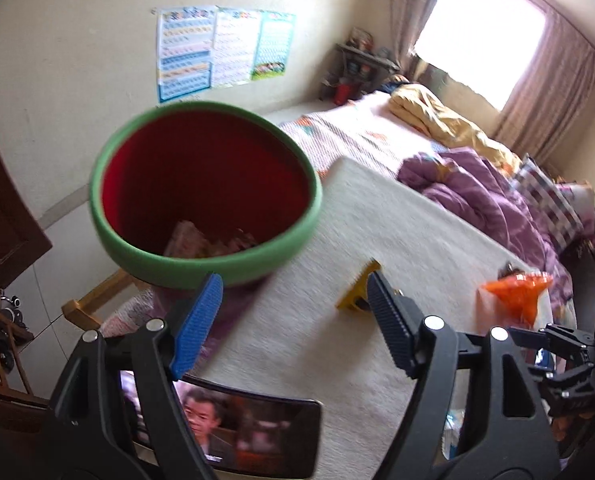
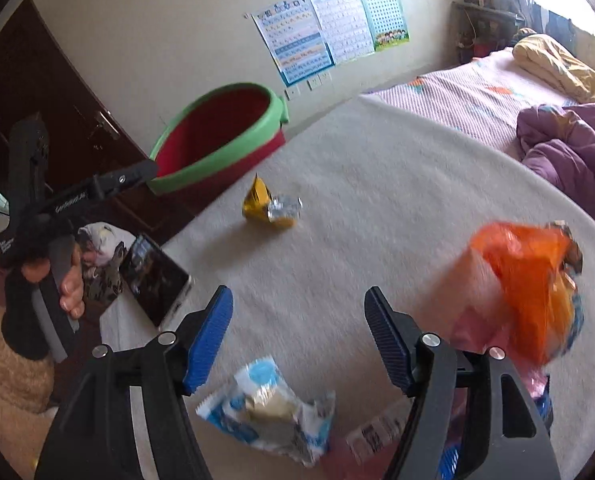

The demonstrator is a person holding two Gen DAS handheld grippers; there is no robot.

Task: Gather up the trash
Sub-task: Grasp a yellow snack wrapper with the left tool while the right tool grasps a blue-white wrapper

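Left wrist view: the left tool [image 1: 293, 312] is spread wide with nothing between its blue pads, hovering over a cream worktop [image 1: 337, 360]. Just ahead of it and to the left stands a round bin [image 1: 205, 196], green at the rim and red inside, with some crumpled pinkish wrappers lying at its bottom. A small yellow wrapper [image 1: 355, 294] lies on the worktop just beyond the right-hand finger, partly hidden by it. An orange wrapper [image 1: 517, 292] sits farther right, near the worktop's edge. A phone [image 1: 249, 432] with a lit screen lies at the near edge, under the tool's arms. Behind the worktop is a bed [image 1: 361, 132] with yellow and purple bedding bunched on it.

The right wrist view shows the right tool [image 2: 297, 336], also open and empty, held above the same worktop. A crumpled blue-and-white wrapper [image 2: 269, 408] lies close beneath and between its fingers; whether they touch it cannot be told. The orange wrapper [image 2: 529, 280] is blurred, just to the right of the right-hand finger. The yellow wrapper [image 2: 271, 206] lies farther ahead, between the tool and the bin [image 2: 221, 140], which sits at the worktop's far left corner. At the left, a hand [image 2: 67, 280] grips the handle of the other tool, beside the phone [image 2: 155, 280].
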